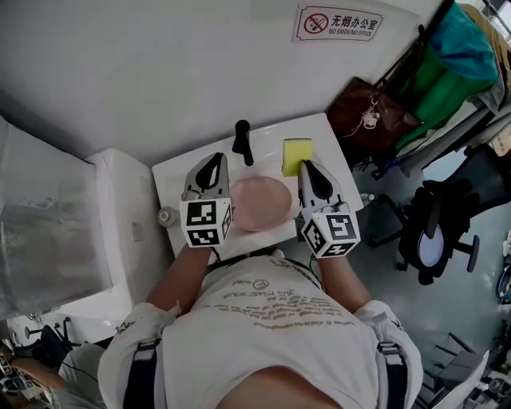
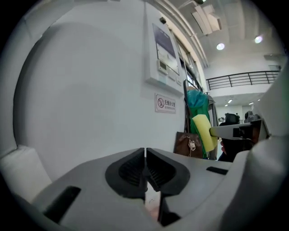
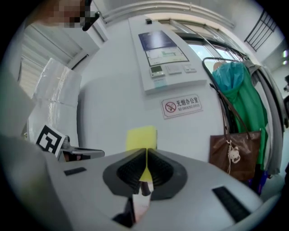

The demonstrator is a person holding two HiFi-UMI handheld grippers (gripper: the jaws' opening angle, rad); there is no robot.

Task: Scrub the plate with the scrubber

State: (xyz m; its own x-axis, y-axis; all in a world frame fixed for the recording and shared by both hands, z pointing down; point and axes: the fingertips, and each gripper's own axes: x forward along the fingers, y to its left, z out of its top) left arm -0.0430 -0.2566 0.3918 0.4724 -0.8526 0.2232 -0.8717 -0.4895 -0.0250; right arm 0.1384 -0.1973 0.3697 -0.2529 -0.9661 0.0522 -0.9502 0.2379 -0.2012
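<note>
1. Head view – the person is standing over a white sink [image 1: 180, 172] with a black faucet [image 1: 242, 141] at its back edge. The pink plate [image 1: 259, 204] is lying in the sink, between the two grippers. The left gripper [image 1: 216, 160] is reaching in over the plate's left edge. The right gripper [image 1: 306, 166] is sitting at the plate's right side, its tips touching the yellow scrubber [image 1: 297, 154] near the sink's back right corner. A small container [image 1: 166, 216] is standing at the sink's left rim. A no-smoking sign [image 1: 337, 24] is hanging on the wall, and a brown bag [image 1: 363, 116] is hanging beside green clothing [image 1: 435, 80] at the right. An office chair [image 1: 435, 232] is standing further right.

2. Left gripper view – the left gripper [image 2: 145, 155] is pointing at the white wall with its jaws clenched together, only a hairline slit showing between them. A pinkish patch is showing in the gap lower down; cannot tell whether the plate rim is being pinched. Off to the right, the right gripper [image 2: 214, 131] is holding the scrubber [image 2: 202, 131] up in front of the brown bag [image 2: 188, 144]. The no-smoking sign [image 2: 165, 103] and a wall panel [image 2: 163, 54] are showing above.

3. Right gripper view – the right gripper [image 3: 146, 155] is grasping the scrubber [image 3: 141, 137], with its jaws pressing on the lower end and the yellow block sticking up past the tips. The left gripper [image 3: 100, 153] is showing at the left, its marker cube facing this way. The wall panel [image 3: 162, 54], no-smoking sign [image 3: 181, 106], green clothing [image 3: 244, 103] and brown bag [image 3: 235, 153] are filling the background.
</note>
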